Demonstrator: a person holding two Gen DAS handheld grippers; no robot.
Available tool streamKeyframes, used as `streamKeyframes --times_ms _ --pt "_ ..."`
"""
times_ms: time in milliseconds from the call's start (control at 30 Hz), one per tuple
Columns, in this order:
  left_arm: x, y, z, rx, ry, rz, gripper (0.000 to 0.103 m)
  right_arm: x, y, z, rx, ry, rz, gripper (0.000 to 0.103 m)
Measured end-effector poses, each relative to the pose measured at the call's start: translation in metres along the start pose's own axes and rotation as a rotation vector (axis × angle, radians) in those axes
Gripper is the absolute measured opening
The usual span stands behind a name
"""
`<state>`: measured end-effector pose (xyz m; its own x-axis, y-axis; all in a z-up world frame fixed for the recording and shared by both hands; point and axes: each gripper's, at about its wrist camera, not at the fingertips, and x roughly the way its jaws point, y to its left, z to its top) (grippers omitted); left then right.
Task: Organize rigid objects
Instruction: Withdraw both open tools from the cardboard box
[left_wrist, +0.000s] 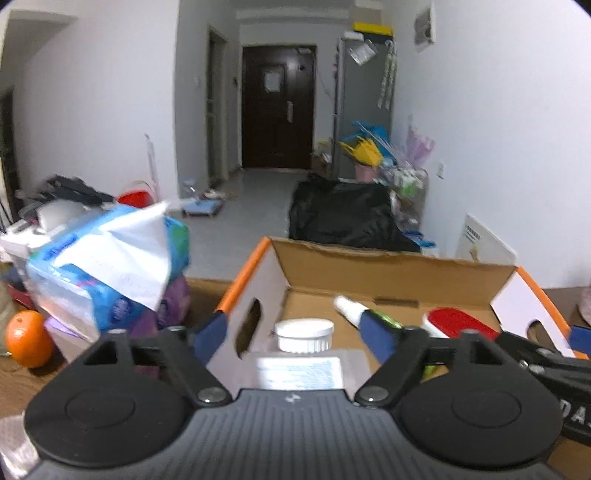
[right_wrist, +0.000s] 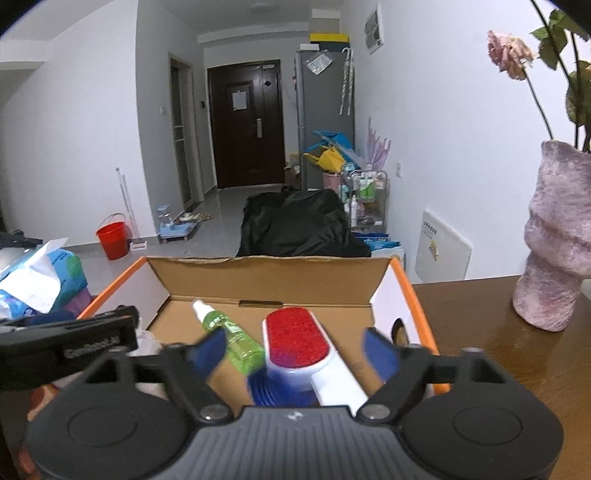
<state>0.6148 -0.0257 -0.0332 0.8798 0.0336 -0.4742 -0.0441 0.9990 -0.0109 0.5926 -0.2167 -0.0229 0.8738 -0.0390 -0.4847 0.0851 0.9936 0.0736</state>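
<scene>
An open cardboard box with orange edges stands on the wooden table. Inside it a clear bottle with a white cap stands between the blue fingertips of my left gripper, which is open, its pads clear of the bottle. A green spray bottle and a red lint brush with a white handle lie on the box floor. My right gripper is open above the brush, not touching it. A blue ribbed object lies under the brush. The left gripper's body shows at the left of the right wrist view.
A blue tissue pack on purple packs and an orange sit left of the box. A pink vase with flowers stands on the table to the right. Beyond the table's far edge are a black bag and a red bucket.
</scene>
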Motion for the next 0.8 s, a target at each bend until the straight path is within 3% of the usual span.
streamKeyframes --times_ms 133,800 --pt "-0.005 0.0 0.002 0.003 -0.025 0.022 0.102 0.001 -0.003 0.001 0.02 0.007 -0.01 0.1" --pt "-0.032 0.011 0.001 0.015 -0.032 0.016 0.103 -0.026 -0.018 -0.001 0.036 -0.023 0.036 0.103"
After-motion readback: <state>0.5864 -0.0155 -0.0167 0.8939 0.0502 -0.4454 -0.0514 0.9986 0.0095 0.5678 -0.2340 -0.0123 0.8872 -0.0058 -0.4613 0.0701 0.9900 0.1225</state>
